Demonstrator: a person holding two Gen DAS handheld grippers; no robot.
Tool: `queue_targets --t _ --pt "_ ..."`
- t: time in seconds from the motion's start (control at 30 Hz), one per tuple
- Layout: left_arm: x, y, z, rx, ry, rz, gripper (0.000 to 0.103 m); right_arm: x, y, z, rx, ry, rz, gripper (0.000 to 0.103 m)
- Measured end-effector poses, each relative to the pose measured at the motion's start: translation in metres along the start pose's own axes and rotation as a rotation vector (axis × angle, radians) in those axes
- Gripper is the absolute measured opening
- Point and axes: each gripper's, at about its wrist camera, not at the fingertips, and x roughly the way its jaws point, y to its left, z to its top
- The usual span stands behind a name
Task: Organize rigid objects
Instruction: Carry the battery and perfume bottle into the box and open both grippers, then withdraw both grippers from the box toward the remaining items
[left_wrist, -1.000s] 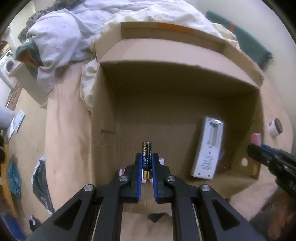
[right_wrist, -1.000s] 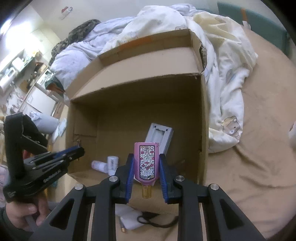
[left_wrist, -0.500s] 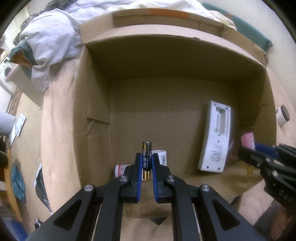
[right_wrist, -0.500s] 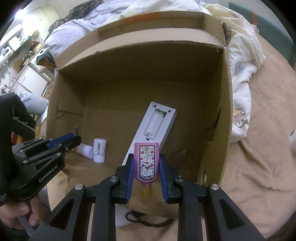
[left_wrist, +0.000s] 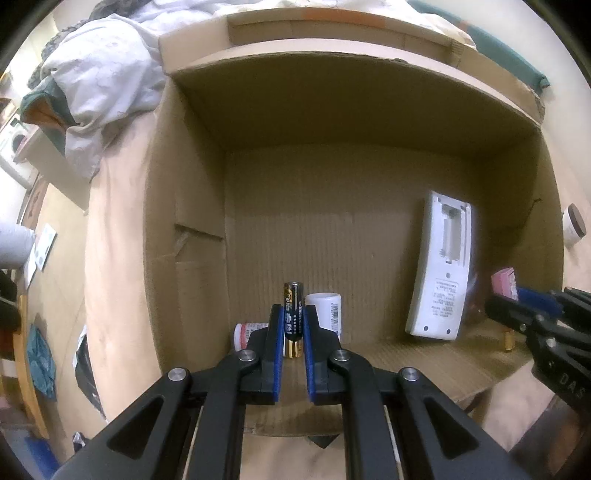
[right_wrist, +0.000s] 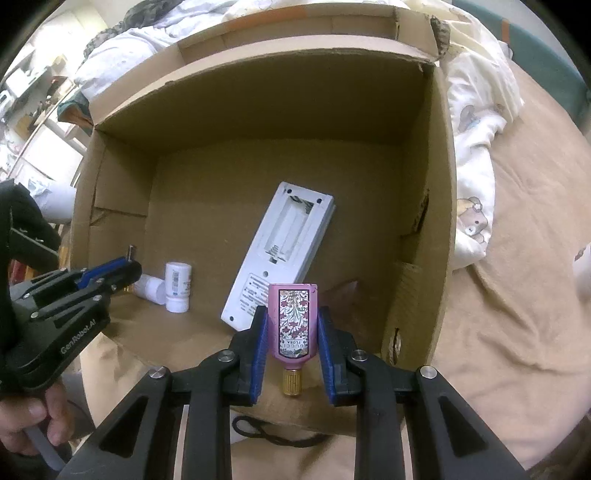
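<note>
A battery, light, stiff and slick-sided, stands upright clamped at mid-body in the left gripper above the cardboard box; the right gripper pinches a pink perfume bottle, likely fragile glass, by its flat sides, cap down. At 12 o'clock inside lie a remote and two small white bottles.

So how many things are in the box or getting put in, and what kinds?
White remote control, battery cover off: 1
Small white bottles: 2, one standing, one lying
Battery in the left gripper: 1
Pink perfume bottle in the right gripper: 1
Total: 5
</note>
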Motion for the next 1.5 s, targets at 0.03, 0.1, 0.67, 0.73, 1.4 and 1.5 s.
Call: queue_targets --t 0.03,0.1,0.67,0.73,1.4,1.5 --pt "0.0 0.0 0.0 0.003 -0.002 0.0 0.009 0.0 0.0 0.0 0.001 -0.003 -0.001 0.026" --pt "0.0 -0.001 0.0 0.01 -0.001 0.003 0.009 -0.001 0.001 0.001 0.003 -0.006 0.003 0.026" --pt "-0.026 -0.007 0.001 -0.019 -0.078 0.012 0.07 -0.044 -0.016 0.007 0.097 -0.204 0.124 0.103" --pt "-0.029 -0.007 0.002 -0.021 -0.083 0.014 0.07 -0.047 -0.018 0.007 0.103 -0.225 0.119 0.103" --pt "-0.097 0.019 0.001 -0.026 -0.145 0.05 0.07 -0.118 -0.022 -0.01 0.135 -0.393 0.146 0.103" --pt "-0.111 0.027 -0.005 -0.048 -0.15 0.033 0.07 -0.129 -0.017 -0.015 0.128 -0.372 0.157 0.103"
